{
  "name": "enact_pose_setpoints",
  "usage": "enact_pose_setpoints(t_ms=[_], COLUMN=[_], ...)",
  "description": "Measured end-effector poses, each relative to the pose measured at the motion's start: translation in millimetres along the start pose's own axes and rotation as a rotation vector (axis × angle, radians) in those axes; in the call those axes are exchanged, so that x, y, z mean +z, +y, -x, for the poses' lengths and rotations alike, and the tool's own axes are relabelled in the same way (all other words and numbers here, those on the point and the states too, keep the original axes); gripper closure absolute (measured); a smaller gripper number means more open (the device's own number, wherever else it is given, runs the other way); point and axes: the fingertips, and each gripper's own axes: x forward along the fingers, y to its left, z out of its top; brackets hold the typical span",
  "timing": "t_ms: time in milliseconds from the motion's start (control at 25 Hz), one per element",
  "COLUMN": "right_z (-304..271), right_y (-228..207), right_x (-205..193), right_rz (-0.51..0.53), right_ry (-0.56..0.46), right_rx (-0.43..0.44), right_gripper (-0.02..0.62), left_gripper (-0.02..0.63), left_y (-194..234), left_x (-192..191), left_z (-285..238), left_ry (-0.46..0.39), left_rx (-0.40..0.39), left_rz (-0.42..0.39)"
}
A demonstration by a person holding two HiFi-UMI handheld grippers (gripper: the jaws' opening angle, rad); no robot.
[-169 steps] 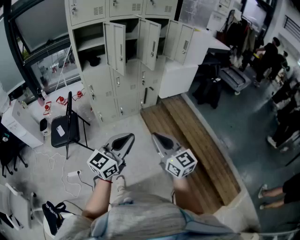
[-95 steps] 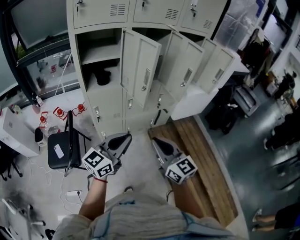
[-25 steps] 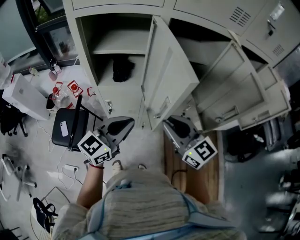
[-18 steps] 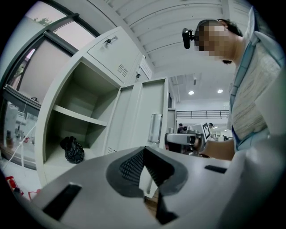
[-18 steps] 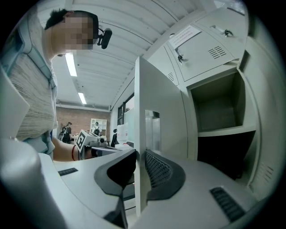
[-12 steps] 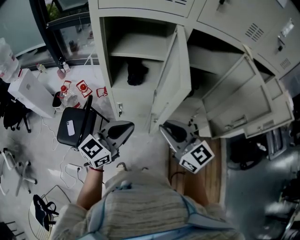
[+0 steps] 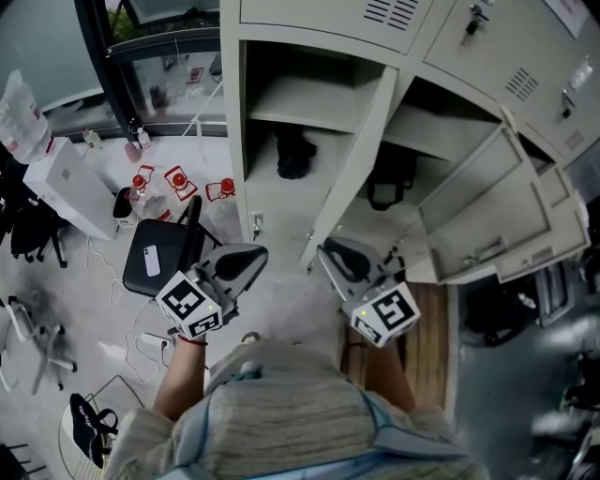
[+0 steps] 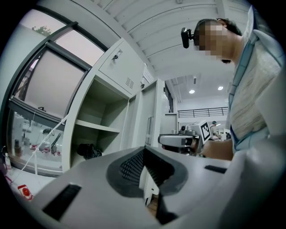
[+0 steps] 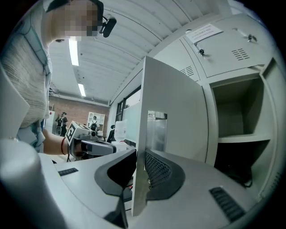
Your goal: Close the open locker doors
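A row of pale grey lockers [image 7: 309,23] stands ahead with three doors swung open. The nearest open door [image 7: 352,159] shows edge-on in the head view; two more open doors [image 7: 487,216] hang to its right. My right gripper [image 7: 324,249] is shut, its tips close beside that door's lower free edge. In the right gripper view the door [image 9: 174,125] fills the middle, and its edge lines up with the slit between the right gripper's [image 9: 138,159] jaws. I cannot tell if they touch. My left gripper [image 7: 260,251] is shut, held left of the door, facing the open compartment [image 8: 96,134].
A dark item [image 7: 295,155] lies in the left compartment and a black bag [image 7: 384,187] in the one beside it. A black stool with a phone [image 7: 155,262], red-capped bottles [image 7: 178,180] and a white box [image 7: 70,183] stand at left. A wooden platform [image 7: 422,342] lies at right.
The person has walked up to the lockers, which now fill the top of the view. The nearest door has turned edge-on, and my right gripper has come up beside its free edge.
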Motion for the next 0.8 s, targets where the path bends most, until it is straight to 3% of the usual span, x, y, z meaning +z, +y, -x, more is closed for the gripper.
enact_pose_setpoints(t_ms=[520, 800], right_z=[-55.7, -82.9], right_y=[4.9, 5.5], right_x=[2.6, 5.2], right_rz=[0.046, 0.01], right_ry=[-0.026, -0.032], right_rx=[-0.036, -0.03], right_gripper=[0.534, 0.534], left_gripper=[0.603, 0.603], left_y=[34.0, 49.7], left_x=[3.4, 1.5], left_z=[41.6, 49.4], left_ry=[-0.012, -0.027], left_rx=[0.005, -0.02], left_rz=[-0.016, -0.022])
